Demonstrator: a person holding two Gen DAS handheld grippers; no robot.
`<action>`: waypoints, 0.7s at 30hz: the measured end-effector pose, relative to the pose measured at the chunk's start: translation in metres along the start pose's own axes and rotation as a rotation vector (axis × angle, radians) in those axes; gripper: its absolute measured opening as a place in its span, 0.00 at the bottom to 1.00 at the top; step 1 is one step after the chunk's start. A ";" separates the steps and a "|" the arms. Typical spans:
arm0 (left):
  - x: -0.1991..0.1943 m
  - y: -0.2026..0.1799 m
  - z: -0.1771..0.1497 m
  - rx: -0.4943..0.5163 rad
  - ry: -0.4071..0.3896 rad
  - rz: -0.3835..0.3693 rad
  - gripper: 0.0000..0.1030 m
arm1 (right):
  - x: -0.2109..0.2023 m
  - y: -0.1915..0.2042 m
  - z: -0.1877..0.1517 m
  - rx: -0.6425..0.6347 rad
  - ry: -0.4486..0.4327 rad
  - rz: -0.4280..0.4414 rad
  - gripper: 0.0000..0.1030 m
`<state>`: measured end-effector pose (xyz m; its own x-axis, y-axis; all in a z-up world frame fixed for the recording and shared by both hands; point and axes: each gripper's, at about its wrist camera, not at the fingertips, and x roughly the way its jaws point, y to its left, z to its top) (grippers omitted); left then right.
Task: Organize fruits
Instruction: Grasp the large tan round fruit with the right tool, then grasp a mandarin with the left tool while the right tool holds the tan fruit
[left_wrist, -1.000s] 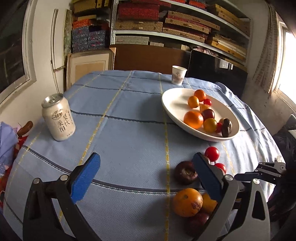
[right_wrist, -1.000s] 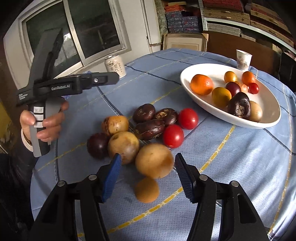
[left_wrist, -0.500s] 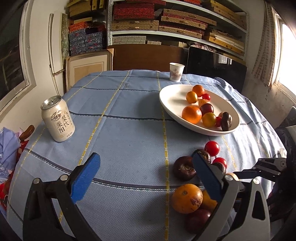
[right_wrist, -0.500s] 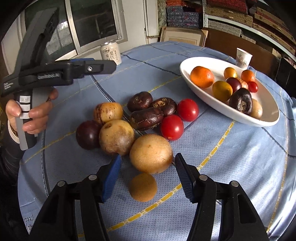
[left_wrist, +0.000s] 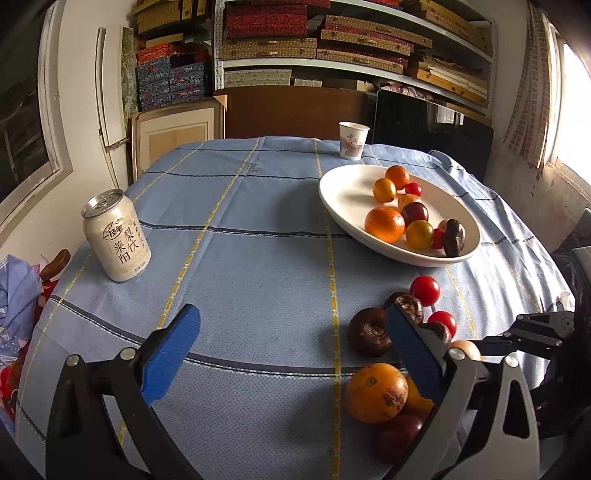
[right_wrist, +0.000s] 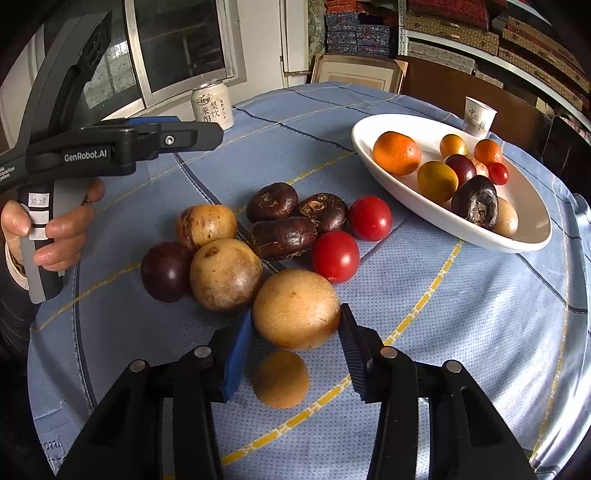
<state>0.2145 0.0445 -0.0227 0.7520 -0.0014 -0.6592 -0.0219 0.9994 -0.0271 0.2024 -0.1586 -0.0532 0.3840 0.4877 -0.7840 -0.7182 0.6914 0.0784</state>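
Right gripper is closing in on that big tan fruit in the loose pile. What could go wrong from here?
1. The big tan fruit touches a russet fruit and sits close to a red tomato; the right gripper, jaws open around it, may knock them rolling.
2. It is round and wide, so it could squirt out as the jaws shut.
3. The small tan fruit lies just under the jaws and may get bumped.
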 end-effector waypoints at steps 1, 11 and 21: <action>0.002 0.002 0.000 -0.009 0.007 0.000 0.96 | -0.001 -0.002 0.000 0.009 -0.004 0.001 0.45; 0.017 0.020 -0.003 -0.100 0.142 -0.213 0.95 | -0.020 -0.035 0.001 0.198 -0.095 0.066 0.45; 0.040 0.008 -0.026 -0.105 0.344 -0.495 0.62 | -0.017 -0.033 0.000 0.188 -0.080 0.055 0.45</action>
<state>0.2272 0.0520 -0.0691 0.4337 -0.4936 -0.7538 0.1976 0.8683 -0.4549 0.2196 -0.1902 -0.0426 0.3974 0.5635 -0.7243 -0.6216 0.7459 0.2392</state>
